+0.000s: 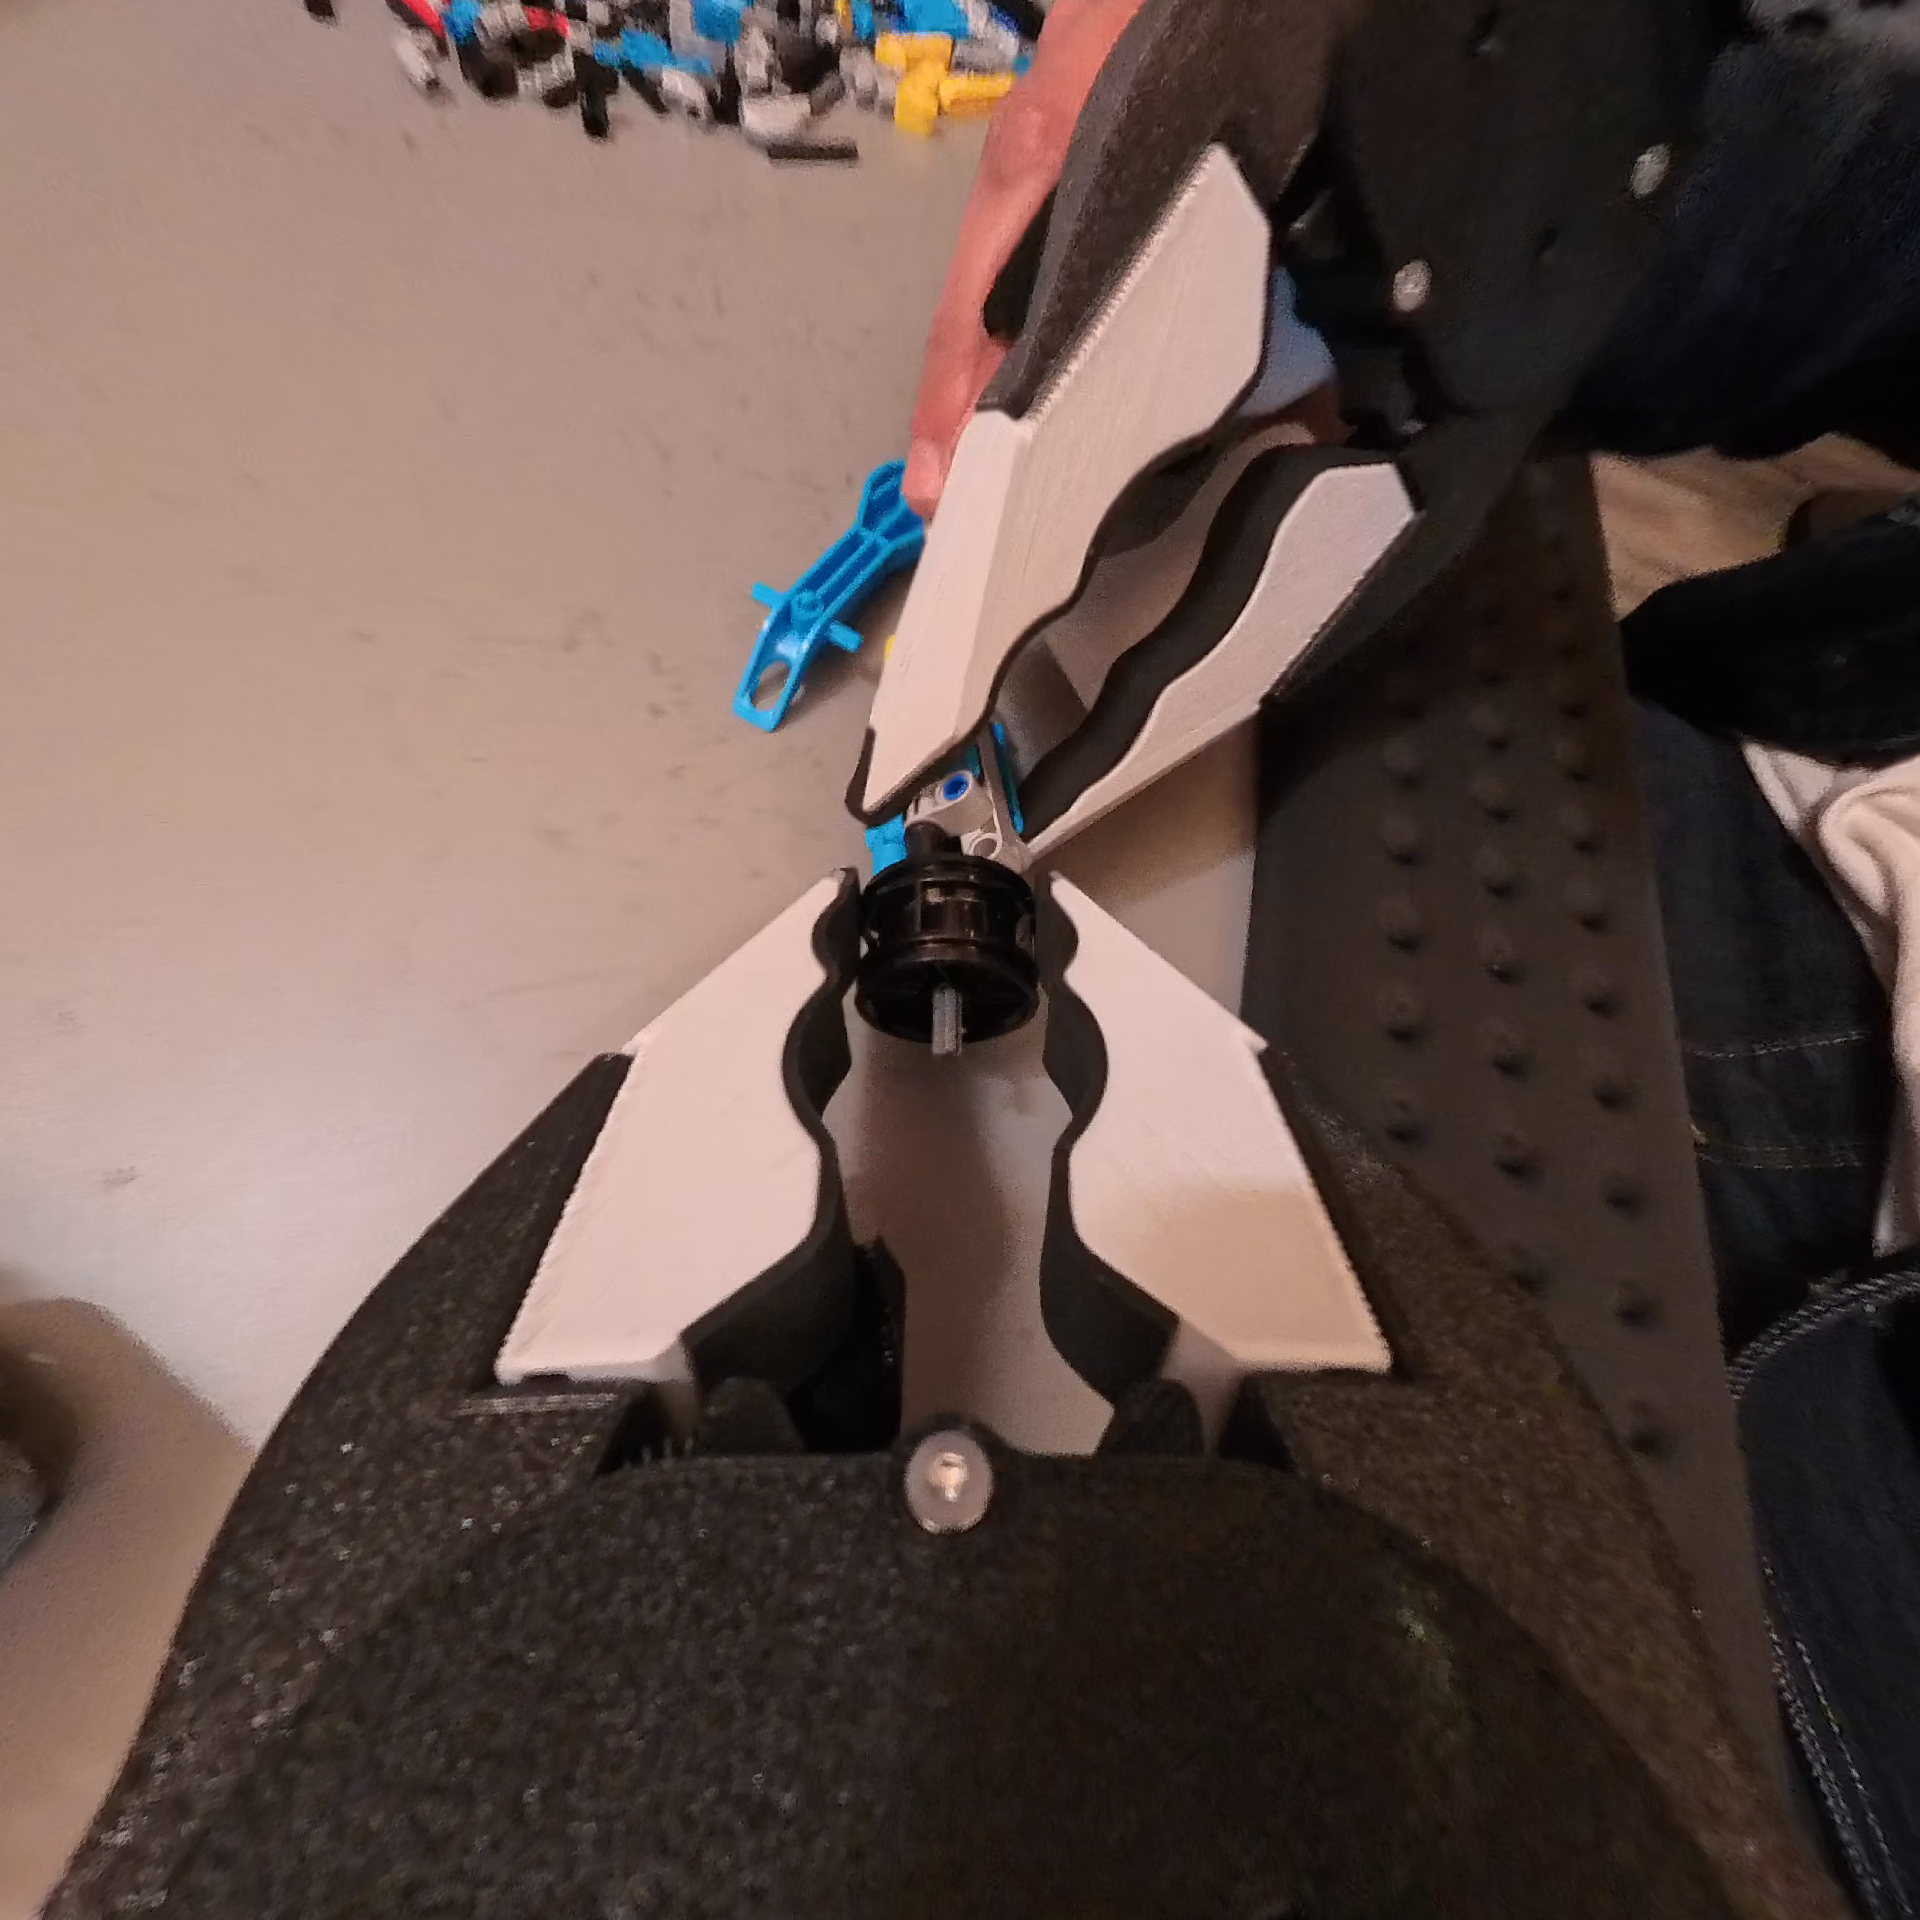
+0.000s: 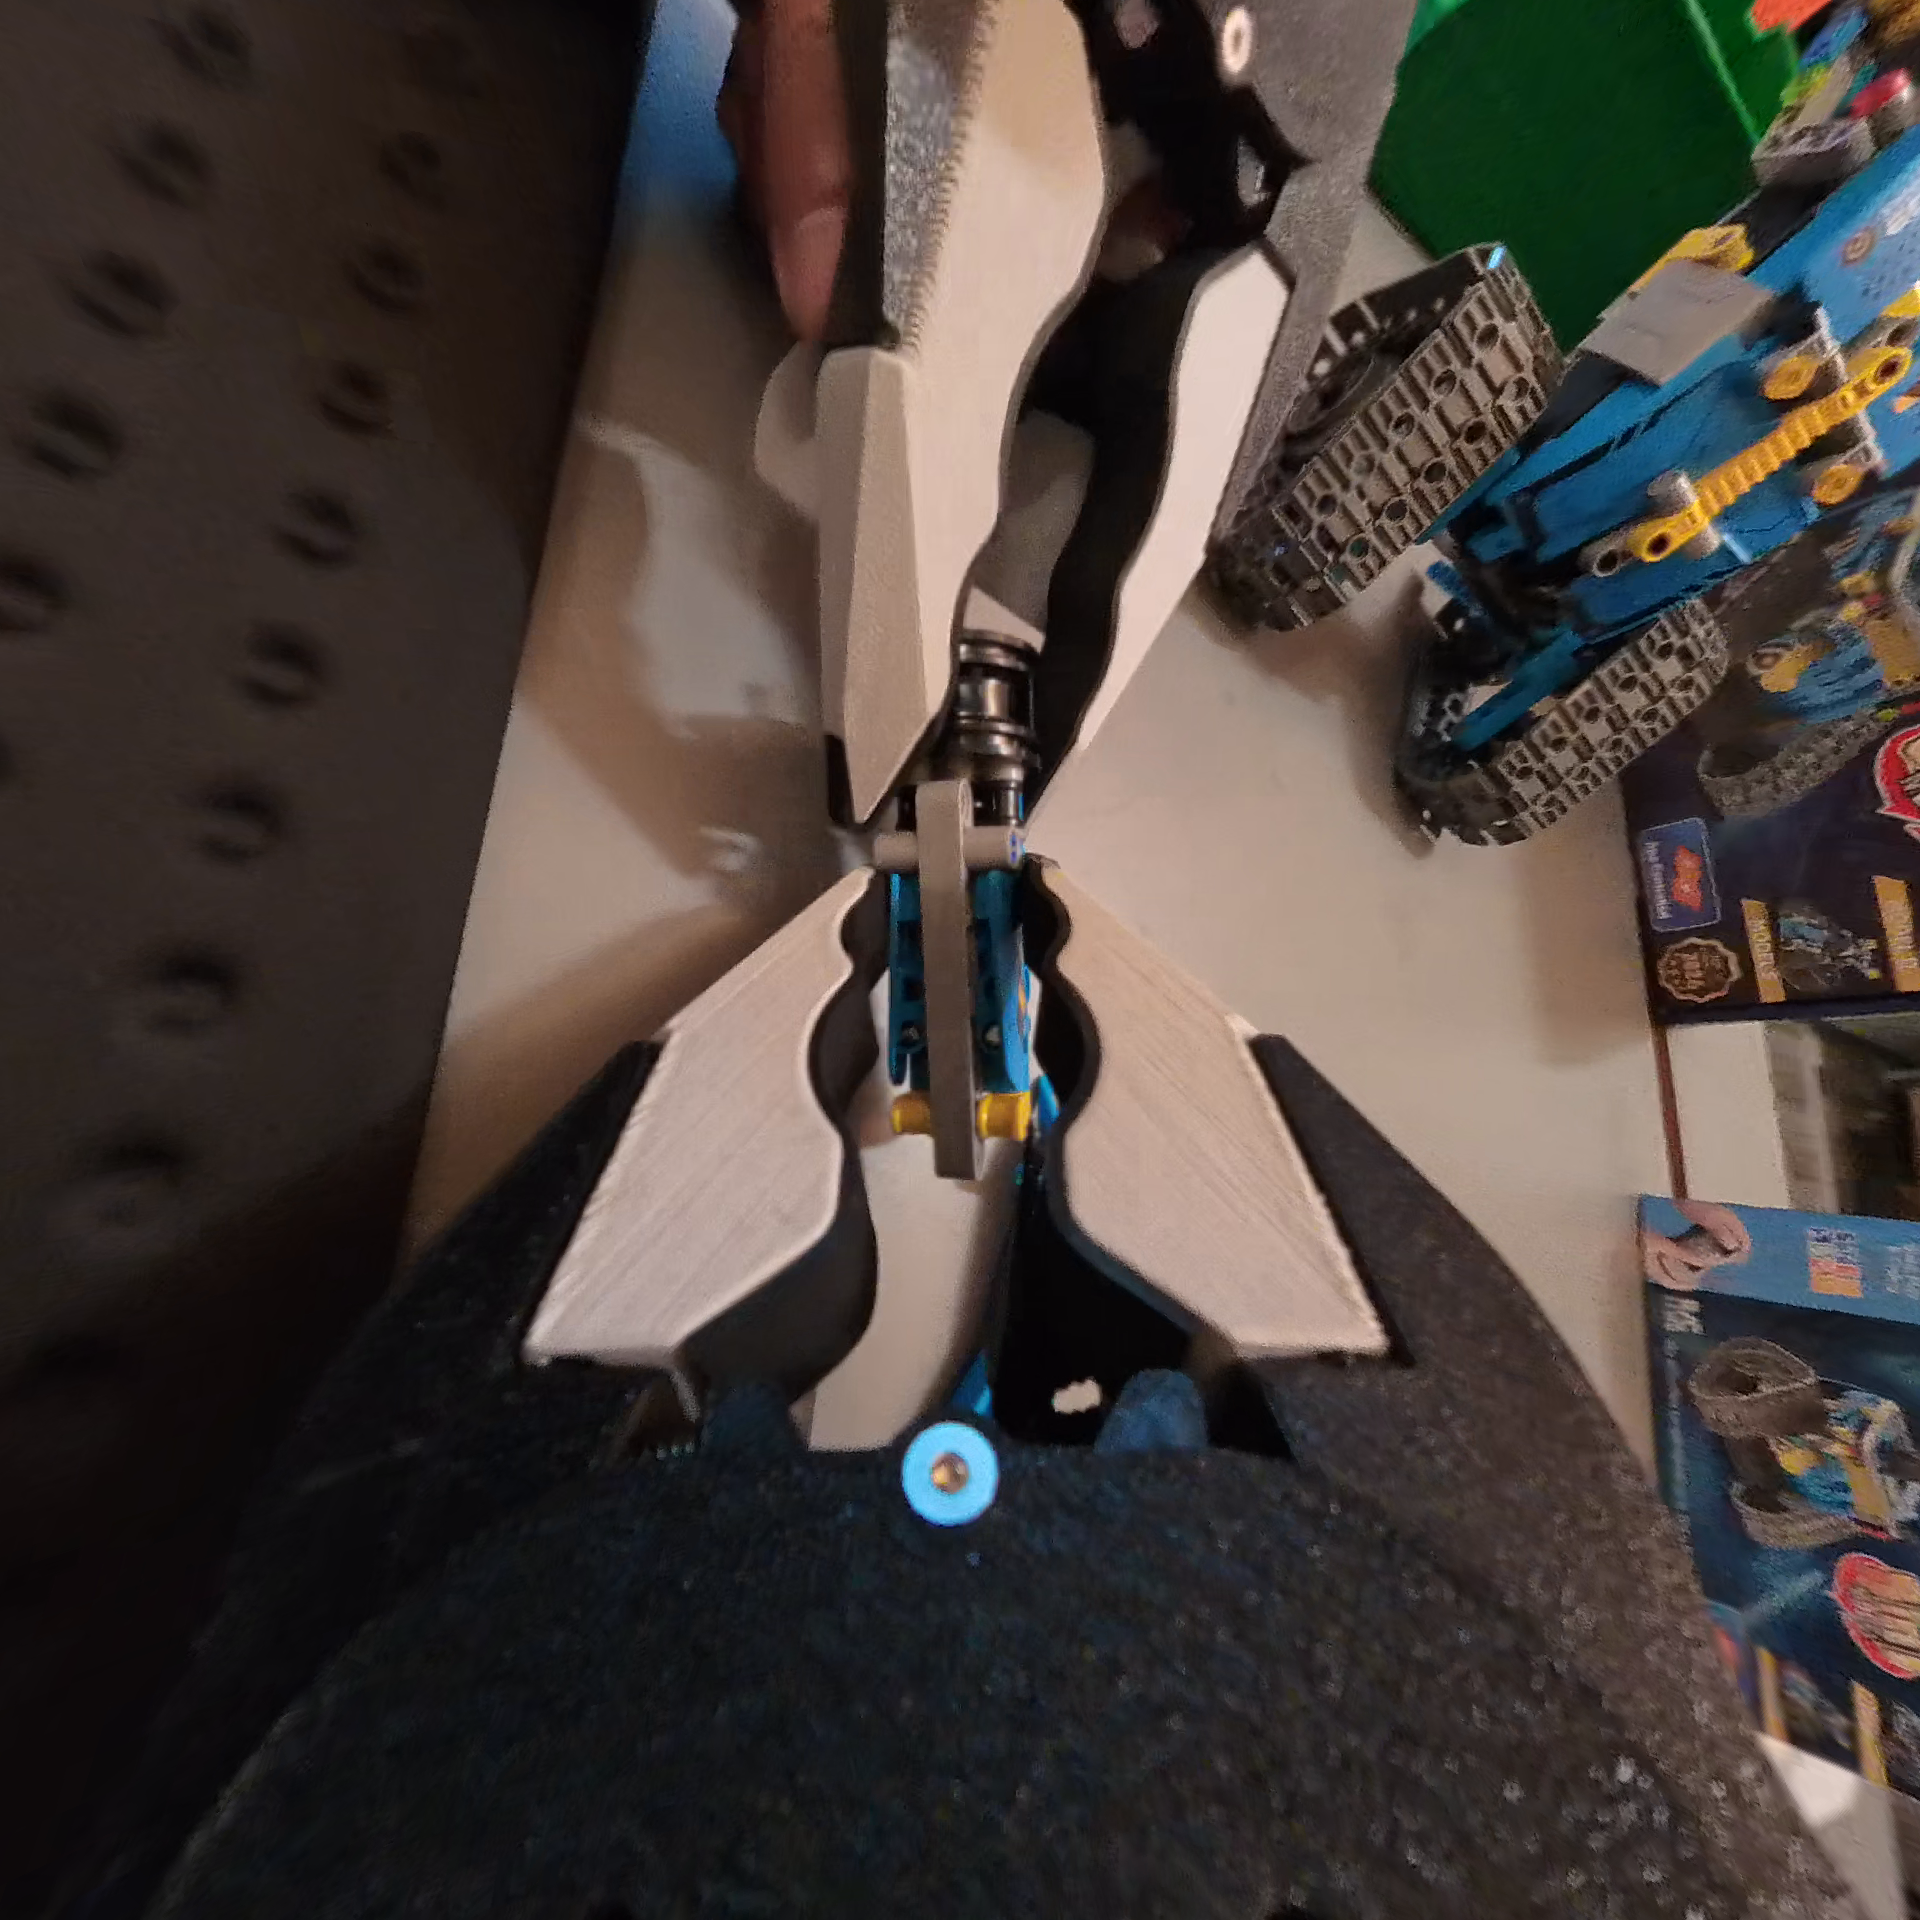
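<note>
The black pulley wheel (image 1: 948,951) sat clamped between the tips of the left tool (image 1: 948,904), its short grey axle (image 1: 945,1029) poking back toward that tool's body, so the wheel's axis ran along the fingers. Straight beyond it, tip to tip, the right tool (image 2: 951,883) was closed on a small blue and grey brick assembly (image 2: 956,997) with yellow pins (image 2: 1003,1114) at its near end, its long axis lying along that tool's fingers too. The two held pieces met end on between the tools above the pale worktop (image 1: 364,623); whether the axle was already seated in the assembly I could not quite tell, since the tips hid the joint. Neither tool stood nearer than the other: each pointed at the other's load.

A person's fingers (image 1: 977,312) rested along the side of the right tool. A loose blue beam (image 1: 821,603) lay on the worktop just left of the tips, and a blurred heap of mixed bricks (image 1: 707,62) lay well apart at the far edge. To the right stood a tracked blue model (image 2: 1621,540), printed boxes (image 2: 1787,1455) and a green bin (image 2: 1558,145).
</note>
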`<state>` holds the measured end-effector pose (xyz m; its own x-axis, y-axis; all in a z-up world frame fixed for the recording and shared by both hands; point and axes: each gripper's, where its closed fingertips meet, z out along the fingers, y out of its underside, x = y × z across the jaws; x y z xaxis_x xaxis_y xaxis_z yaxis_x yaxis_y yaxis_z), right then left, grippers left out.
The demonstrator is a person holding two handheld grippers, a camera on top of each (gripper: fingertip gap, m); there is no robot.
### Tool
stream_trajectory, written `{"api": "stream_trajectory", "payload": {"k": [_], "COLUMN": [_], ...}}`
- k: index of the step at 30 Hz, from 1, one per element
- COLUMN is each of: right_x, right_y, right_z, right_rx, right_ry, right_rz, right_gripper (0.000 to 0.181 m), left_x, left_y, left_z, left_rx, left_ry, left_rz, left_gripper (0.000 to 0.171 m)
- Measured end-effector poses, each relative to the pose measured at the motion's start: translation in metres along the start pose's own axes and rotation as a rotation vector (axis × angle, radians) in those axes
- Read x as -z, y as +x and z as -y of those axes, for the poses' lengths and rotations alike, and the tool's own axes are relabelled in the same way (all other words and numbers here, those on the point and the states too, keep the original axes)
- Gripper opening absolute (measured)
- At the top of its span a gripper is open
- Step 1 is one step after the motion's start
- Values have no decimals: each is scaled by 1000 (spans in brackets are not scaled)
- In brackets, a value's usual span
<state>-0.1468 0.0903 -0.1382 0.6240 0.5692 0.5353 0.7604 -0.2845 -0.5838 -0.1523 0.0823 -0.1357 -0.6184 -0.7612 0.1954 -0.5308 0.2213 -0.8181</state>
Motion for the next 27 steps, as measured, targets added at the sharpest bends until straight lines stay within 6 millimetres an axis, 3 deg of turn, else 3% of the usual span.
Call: {"api": "stream_trajectory", "payload": {"k": [9, 27], "right_x": [14, 26], "right_y": [-7, -17], "right_z": [12, 18], "right_rx": [-189, -283], "right_ry": [85, 149], "right_rz": [136, 243], "right_gripper": [23, 23], "left_x": [9, 11], "left_y": [15, 29], "left_z": [7, 5], "left_rx": [-23, -41], "left_ry": [70, 73], "left_rz": [-70, -135], "left_gripper": [32, 32]}}
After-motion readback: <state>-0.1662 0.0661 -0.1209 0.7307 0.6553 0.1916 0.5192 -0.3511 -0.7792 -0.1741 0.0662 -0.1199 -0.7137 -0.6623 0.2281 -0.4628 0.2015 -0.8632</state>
